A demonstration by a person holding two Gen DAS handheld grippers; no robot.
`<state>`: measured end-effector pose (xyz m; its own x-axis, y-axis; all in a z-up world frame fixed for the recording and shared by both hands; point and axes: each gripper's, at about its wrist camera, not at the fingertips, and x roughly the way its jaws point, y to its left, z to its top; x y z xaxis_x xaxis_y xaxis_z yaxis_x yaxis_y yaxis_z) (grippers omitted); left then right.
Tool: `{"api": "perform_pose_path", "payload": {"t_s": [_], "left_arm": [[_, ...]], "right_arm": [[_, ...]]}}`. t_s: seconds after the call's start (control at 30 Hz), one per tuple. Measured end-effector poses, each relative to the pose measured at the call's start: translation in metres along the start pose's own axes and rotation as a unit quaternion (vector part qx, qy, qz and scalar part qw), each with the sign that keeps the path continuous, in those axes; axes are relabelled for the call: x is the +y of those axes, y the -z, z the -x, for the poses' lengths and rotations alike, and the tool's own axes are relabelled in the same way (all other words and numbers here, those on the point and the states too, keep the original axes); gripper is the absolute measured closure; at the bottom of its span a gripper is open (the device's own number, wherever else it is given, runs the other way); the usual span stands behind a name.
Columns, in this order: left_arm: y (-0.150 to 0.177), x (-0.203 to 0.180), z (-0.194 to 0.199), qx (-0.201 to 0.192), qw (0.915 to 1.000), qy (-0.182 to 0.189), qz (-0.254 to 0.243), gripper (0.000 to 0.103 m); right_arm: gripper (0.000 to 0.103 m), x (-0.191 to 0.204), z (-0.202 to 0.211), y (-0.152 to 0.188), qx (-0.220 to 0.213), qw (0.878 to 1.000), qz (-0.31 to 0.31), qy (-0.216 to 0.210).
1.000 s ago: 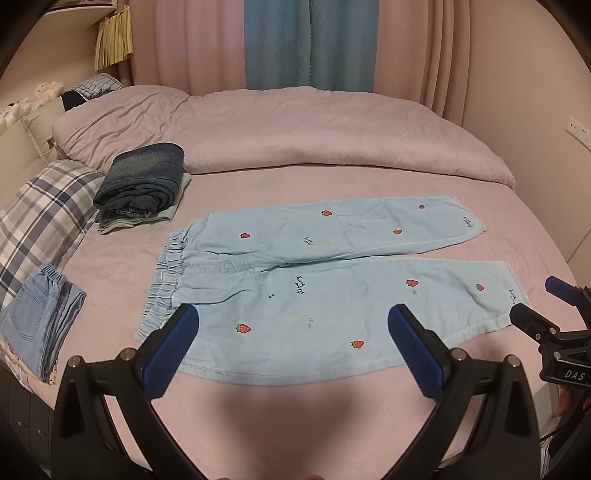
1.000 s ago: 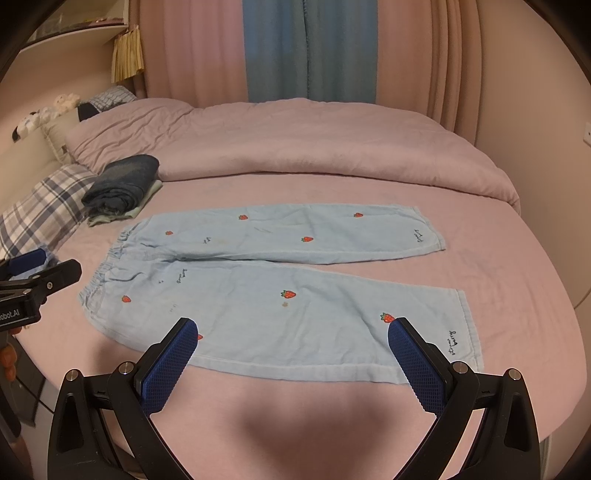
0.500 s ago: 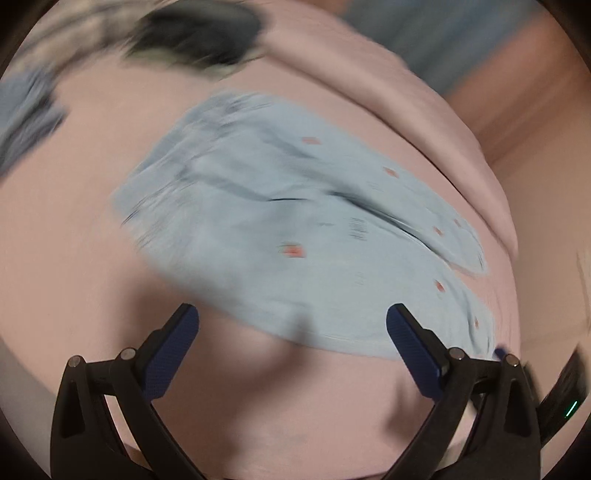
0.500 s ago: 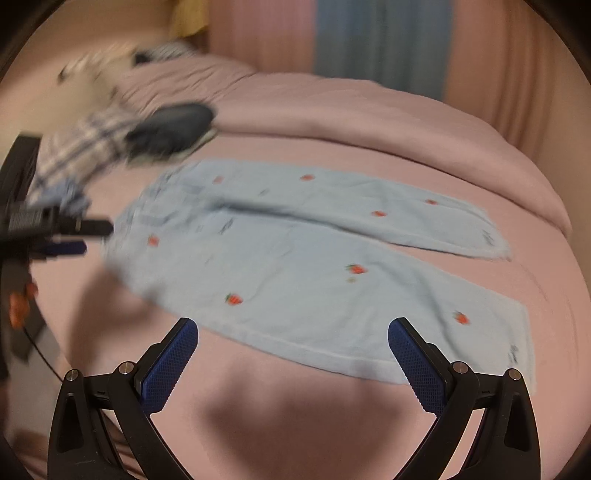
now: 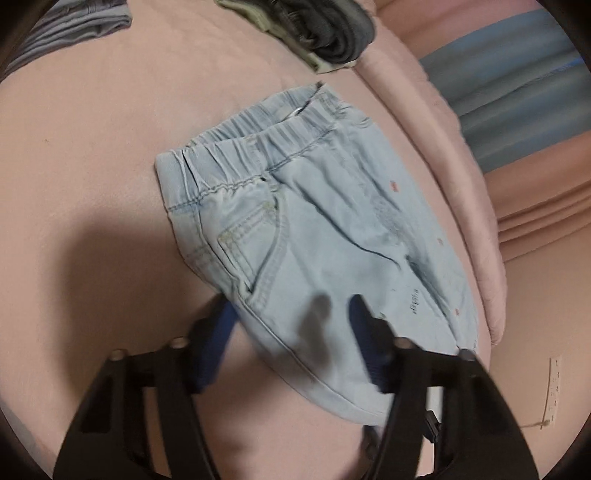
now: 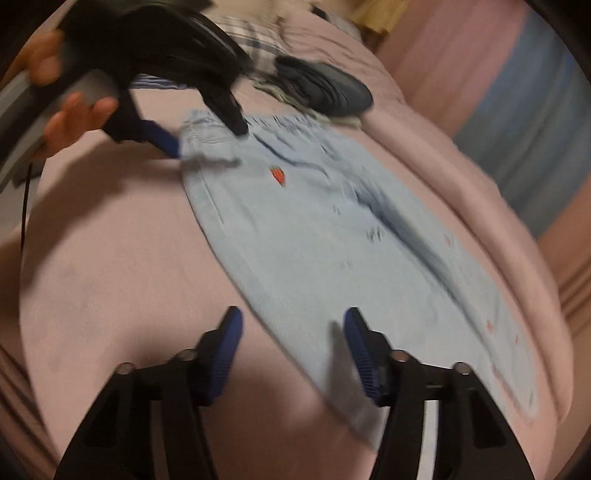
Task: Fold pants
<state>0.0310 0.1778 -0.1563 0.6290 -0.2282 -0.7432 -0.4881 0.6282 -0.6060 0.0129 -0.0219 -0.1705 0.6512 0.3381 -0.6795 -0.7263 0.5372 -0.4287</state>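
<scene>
Left gripper (image 5: 291, 325): jaws apart, straddling the near side seam of the light blue pants (image 5: 314, 229) close to the hip pocket (image 5: 251, 240); the cloth edge runs between the two blue fingertips (image 5: 364, 332), and no pinch is visible. In the right wrist view the same gripper (image 6: 207, 136) sits at the waistband corner, held by the person's left hand (image 6: 74, 114).

Right gripper (image 6: 291, 343): jaws apart, positioned over the near edge of the pants leg farther down, one pad over the pink bedsheet (image 6: 129, 277) and the other over the denim. Contact with the fabric cannot be determined because of motion blur.

Pants: spread flat on the bedsheet, elastic waistband (image 5: 258, 144) toward the pillows, legs side by side, red strawberry print (image 6: 277, 175) facing up.

A folded stack of dark clothes (image 5: 325, 33) lies just beyond the waistband. A pink duvet (image 5: 454, 177) runs along the far side of the pants.
</scene>
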Motion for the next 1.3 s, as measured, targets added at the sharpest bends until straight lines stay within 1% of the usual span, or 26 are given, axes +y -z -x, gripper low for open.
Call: {"api": "perform_pose_path", "payload": {"t_s": [0.03, 0.07, 0.1, 0.17, 0.3, 0.4, 0.43, 0.47, 0.5, 0.53, 0.6, 0.63, 0.7, 0.73, 0.77, 0.8, 0.83, 0.87, 0.9, 0.93, 1.0, 1.03, 1.13, 1.17, 1.2, 1.3], "left_arm": [[-0.001, 0.002, -0.001, -0.004, 1.0000, -0.007, -0.003, 0.065], [0.002, 0.006, 0.001, -0.009, 0.9998, -0.014, -0.008, 0.076], [0.002, 0.007, 0.002, -0.013, 0.9996, -0.021, -0.012, 0.080], [0.002, 0.012, 0.008, -0.014, 0.9995, -0.023, -0.015, 0.084], [0.007, 0.010, 0.007, -0.016, 0.9973, -0.050, -0.051, 0.084], [0.009, 0.000, 0.006, -0.006, 0.9909, -0.092, -0.098, 0.076], [0.010, -0.003, 0.007, -0.005, 0.9882, -0.107, -0.109, 0.060], [0.010, -0.010, 0.011, -0.004, 0.9832, -0.125, -0.133, 0.037], [0.010, -0.013, 0.015, -0.006, 0.9796, -0.132, -0.151, 0.031], [0.012, -0.019, 0.024, -0.021, 0.9752, -0.135, -0.174, 0.030], [0.010, -0.031, 0.031, -0.040, 0.9671, -0.146, -0.205, 0.030], [0.010, -0.039, 0.032, -0.052, 0.9628, -0.146, -0.221, 0.029], [0.012, -0.056, 0.025, -0.063, 0.9554, -0.124, -0.261, 0.029], [0.014, -0.064, 0.012, -0.051, 0.9521, -0.107, -0.282, 0.029], [0.013, -0.068, 0.001, -0.048, 0.9480, -0.105, -0.297, 0.028], [0.013, -0.071, -0.013, -0.049, 0.9401, -0.113, -0.318, 0.027], [0.017, -0.070, -0.034, -0.043, 0.9216, -0.163, -0.350, 0.028], [0.017, -0.064, -0.050, -0.033, 0.9056, -0.207, -0.369, 0.028], [0.016, -0.053, -0.059, -0.026, 0.8986, -0.217, -0.380, 0.025], [0.014, -0.045, -0.052, -0.042, 0.9038, -0.195, -0.378, 0.022], [0.008, -0.038, -0.046, -0.031, 0.9063, -0.178, -0.382, 0.023], [0.003, -0.037, -0.040, -0.026, 0.9061, -0.166, -0.388, 0.026], [-0.010, -0.048, -0.033, -0.029, 0.9043, -0.149, -0.399, 0.023], [-0.016, -0.053, -0.033, -0.036, 0.9039, -0.145, -0.401, 0.019], [-0.024, -0.060, -0.033, -0.044, 0.9031, -0.141, -0.403, 0.017], [-0.059, -0.089, -0.048, -0.064, 0.9001, -0.132, -0.410, 0.016]], "right_arm": [[0.069, 0.000, -0.002, -0.002, 0.001, 1.000, 0.010, 0.005], [0.084, 0.000, -0.005, -0.004, 0.004, 1.000, 0.016, 0.002], [0.089, -0.002, -0.008, -0.007, 0.006, 1.000, 0.019, -0.001], [0.094, -0.005, -0.004, -0.009, 0.008, 1.000, 0.011, -0.008], [0.094, -0.002, 0.012, -0.008, -0.003, 0.999, -0.011, -0.035], [0.093, 0.002, 0.001, -0.001, 0.013, 0.998, -0.013, -0.057], [0.093, 0.000, 0.001, -0.001, 0.011, 0.998, -0.012, -0.056], [0.087, -0.005, 0.002, -0.002, 0.012, 0.998, -0.021, -0.064], [0.079, -0.012, 0.007, -0.004, 0.013, 0.996, -0.040, -0.081], [0.074, -0.020, 0.012, -0.005, 0.007, 0.994, -0.055, -0.092], [0.054, -0.039, 0.026, -0.003, -0.011, 0.990, -0.093, -0.101], [0.052, -0.048, 0.027, -0.003, -0.014, 0.989, -0.111, -0.100], [0.052, -0.069, 0.023, 0.002, -0.009, 0.984, -0.151, -0.092], [0.052, -0.078, 0.015, 0.006, 0.005, 0.983, -0.166, -0.081], [0.052, -0.086, 0.005, 0.013, 0.028, 0.981, -0.178, -0.064], [0.052, -0.090, -0.003, 0.020, 0.048, 0.980, -0.183, -0.055], [0.052, -0.093, -0.010, 0.031, 0.068, 0.979, -0.184, -0.047], [0.050, -0.097, -0.018, 0.042, 0.089, 0.978, -0.183, -0.039], [0.050, -0.105, -0.016, 0.056, 0.079, 0.978, -0.190, -0.045], [0.050, -0.112, -0.012, 0.065, 0.075, 0.977, -0.196, -0.046], [0.042, -0.129, -0.004, 0.084, 0.099, 0.974, -0.201, -0.014], [0.041, -0.141, -0.001, 0.094, 0.110, 0.971, -0.212, -0.005], [0.040, -0.186, 0.001, 0.115, 0.147, 0.949, -0.280, 0.001], [0.040, -0.198, 0.001, 0.114, 0.144, 0.946, -0.291, 0.008], [0.040, -0.209, 0.001, 0.107, 0.127, 0.948, -0.293, 0.014], [0.040, -0.235, -0.015, 0.079, 0.075, 0.952, -0.297, -0.017]]}}
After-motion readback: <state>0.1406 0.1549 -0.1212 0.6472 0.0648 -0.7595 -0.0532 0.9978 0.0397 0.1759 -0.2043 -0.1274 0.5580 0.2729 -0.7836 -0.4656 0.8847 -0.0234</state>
